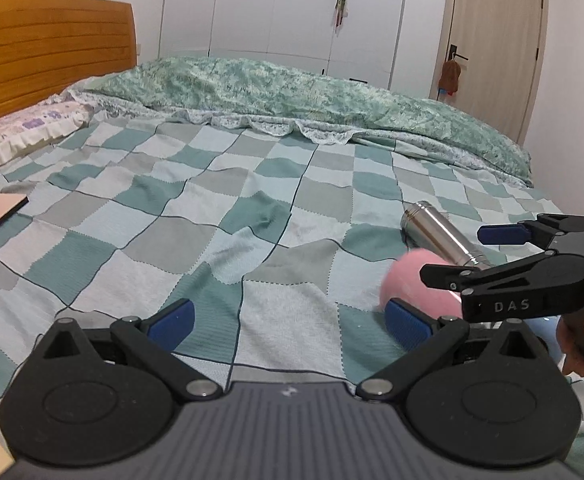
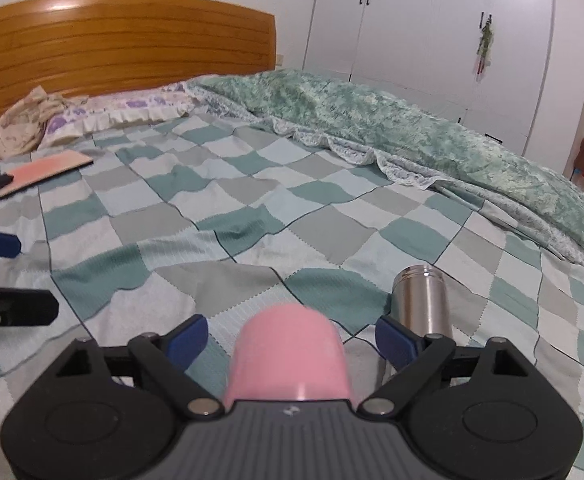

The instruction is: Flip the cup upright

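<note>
The pink cup [image 2: 289, 354] sits on the checkered bedspread [image 2: 251, 216] between the spread fingers of the right gripper [image 2: 292, 338] — neither blue pad appears to touch it, and only its rounded closed end shows. Just beside it on the right lies a steel flask [image 2: 422, 300] on its side. The left gripper [image 1: 287, 322] hovers over bare bedspread with its fingers wide apart, grasping nothing. Farther off — near the pillow [image 2: 131, 114] — a pink-topped board [image 2: 37, 172] rests flat.
</note>
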A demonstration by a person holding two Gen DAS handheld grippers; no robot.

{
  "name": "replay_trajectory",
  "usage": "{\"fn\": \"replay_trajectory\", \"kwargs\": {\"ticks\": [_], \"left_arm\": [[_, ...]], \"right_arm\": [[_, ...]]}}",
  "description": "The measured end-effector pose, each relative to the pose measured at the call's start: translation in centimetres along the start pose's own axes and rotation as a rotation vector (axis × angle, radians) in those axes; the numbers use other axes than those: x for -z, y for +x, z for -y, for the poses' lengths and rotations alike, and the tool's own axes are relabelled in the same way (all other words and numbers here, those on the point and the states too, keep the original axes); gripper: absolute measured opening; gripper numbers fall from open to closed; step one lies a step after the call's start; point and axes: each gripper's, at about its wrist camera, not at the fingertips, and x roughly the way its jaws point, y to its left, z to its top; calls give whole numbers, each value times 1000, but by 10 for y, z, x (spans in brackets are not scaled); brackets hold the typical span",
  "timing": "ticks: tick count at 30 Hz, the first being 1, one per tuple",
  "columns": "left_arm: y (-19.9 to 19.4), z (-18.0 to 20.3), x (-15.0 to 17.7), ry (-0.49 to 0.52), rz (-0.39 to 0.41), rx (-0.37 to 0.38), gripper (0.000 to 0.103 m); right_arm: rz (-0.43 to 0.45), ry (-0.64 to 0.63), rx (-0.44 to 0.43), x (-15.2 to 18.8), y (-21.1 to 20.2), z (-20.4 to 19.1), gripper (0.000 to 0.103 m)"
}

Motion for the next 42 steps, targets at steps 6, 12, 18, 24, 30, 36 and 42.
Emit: {"fn": "replay_trajectory", "kwargs": {"ticks": [6, 12, 18, 24, 30, 36, 42], "left_arm": [[-30, 6, 1, 11, 35, -19, 103], [-68, 12, 3, 36, 109, -32, 103], [-89, 24, 6, 29, 118, -41, 103], [-110, 49, 17, 72, 124, -1, 103], [-134, 65, 25, 118, 146, -5, 103], [-154, 68, 33, 114, 167, 8, 103], [-156, 71, 37, 129, 170, 16, 103]], "right_arm": [[18, 36, 34, 1, -42, 6, 92], [1, 147, 126, 13, -107, 27, 100], [2, 268, 210, 48, -166, 51, 103], [-1, 328, 204, 80, -198, 52, 103], [30, 353, 196, 93, -221, 46, 103], [62, 342, 184, 94, -241, 33, 103], [82, 325, 163, 95, -250, 27, 103]]}}
